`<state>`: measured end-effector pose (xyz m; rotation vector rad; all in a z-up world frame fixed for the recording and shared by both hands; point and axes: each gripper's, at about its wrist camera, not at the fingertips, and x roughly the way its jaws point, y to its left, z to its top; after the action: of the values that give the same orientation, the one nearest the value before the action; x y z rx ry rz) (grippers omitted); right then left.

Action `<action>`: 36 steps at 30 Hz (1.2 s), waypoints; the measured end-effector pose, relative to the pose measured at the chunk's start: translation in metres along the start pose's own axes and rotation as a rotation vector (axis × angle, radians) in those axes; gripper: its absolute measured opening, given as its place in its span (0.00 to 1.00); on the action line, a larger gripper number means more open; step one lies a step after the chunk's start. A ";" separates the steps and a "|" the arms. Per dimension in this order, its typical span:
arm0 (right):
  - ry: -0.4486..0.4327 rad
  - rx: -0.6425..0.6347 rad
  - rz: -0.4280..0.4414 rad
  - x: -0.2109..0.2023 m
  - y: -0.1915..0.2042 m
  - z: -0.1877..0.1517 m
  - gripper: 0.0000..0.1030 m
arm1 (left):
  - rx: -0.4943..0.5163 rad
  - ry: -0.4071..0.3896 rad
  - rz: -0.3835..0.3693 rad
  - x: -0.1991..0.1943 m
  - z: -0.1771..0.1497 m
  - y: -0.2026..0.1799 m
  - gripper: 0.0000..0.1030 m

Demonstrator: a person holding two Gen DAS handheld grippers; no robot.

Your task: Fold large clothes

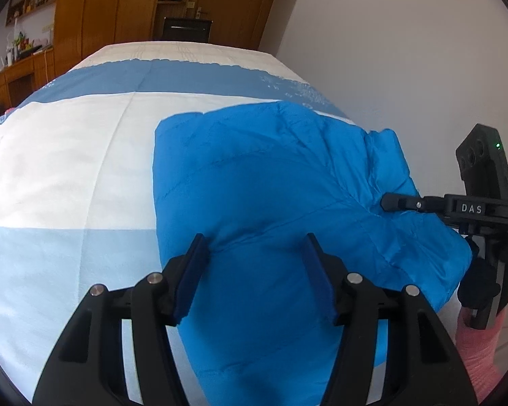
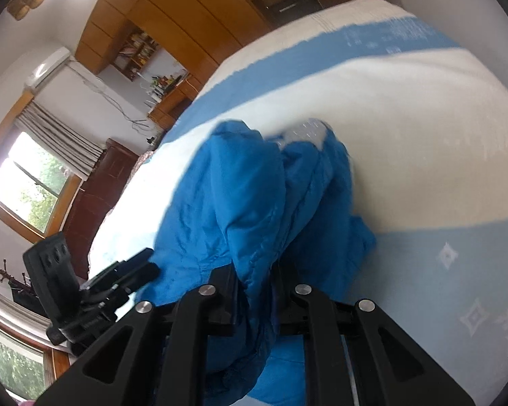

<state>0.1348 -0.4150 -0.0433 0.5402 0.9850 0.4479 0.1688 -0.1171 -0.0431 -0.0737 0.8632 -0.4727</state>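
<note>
A bright blue puffy jacket (image 1: 271, 182) lies on the bed, partly folded. My left gripper (image 1: 255, 247) is open, its blue-padded fingers wide apart just above the jacket's near part. My right gripper (image 1: 386, 202) shows at the right, pinching the jacket's right edge. In the right wrist view the right gripper (image 2: 257, 291) is shut on a bunched fold of the jacket (image 2: 240, 203), lifted off the bed. The left gripper (image 2: 145, 264) shows at lower left beside the jacket.
The bed (image 1: 67, 169) has a white and blue striped cover. A white wall (image 1: 406, 50) runs along the bed's right side. Wooden wardrobes (image 1: 118, 6) and a desk (image 1: 20, 74) stand beyond the far end. A window (image 2: 27, 186) and dark headboard (image 2: 98, 196) show.
</note>
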 end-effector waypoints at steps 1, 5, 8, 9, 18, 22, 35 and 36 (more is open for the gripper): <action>-0.003 0.010 0.010 0.003 -0.007 -0.005 0.16 | 0.009 0.000 0.001 0.002 -0.003 0.000 0.56; -0.029 0.022 0.038 0.014 -0.018 -0.022 0.19 | 0.045 -0.011 0.023 0.009 -0.013 0.001 0.56; -0.050 0.048 0.077 0.021 -0.029 -0.028 0.20 | 0.079 -0.027 0.052 0.013 -0.022 -0.002 0.56; -0.055 0.051 0.083 0.021 -0.030 -0.028 0.20 | 0.079 -0.028 0.053 0.012 -0.023 -0.001 0.56; -0.180 -0.114 -0.102 -0.039 0.026 -0.018 0.28 | 0.013 -0.038 0.064 -0.029 -0.009 0.007 0.52; -0.226 -0.236 -0.066 -0.058 0.075 -0.015 0.24 | -0.017 -0.071 0.069 -0.044 -0.005 0.007 0.52; -0.054 -0.347 -0.159 -0.021 0.093 -0.075 0.10 | 0.024 -0.047 0.101 -0.044 -0.033 -0.022 0.51; -0.048 -0.341 -0.161 -0.019 0.092 -0.078 0.09 | 0.027 -0.047 0.103 -0.044 -0.036 -0.024 0.51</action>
<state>0.0475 -0.3370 -0.0087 0.1626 0.8749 0.4446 0.1085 -0.1147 -0.0292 -0.0152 0.8097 -0.3843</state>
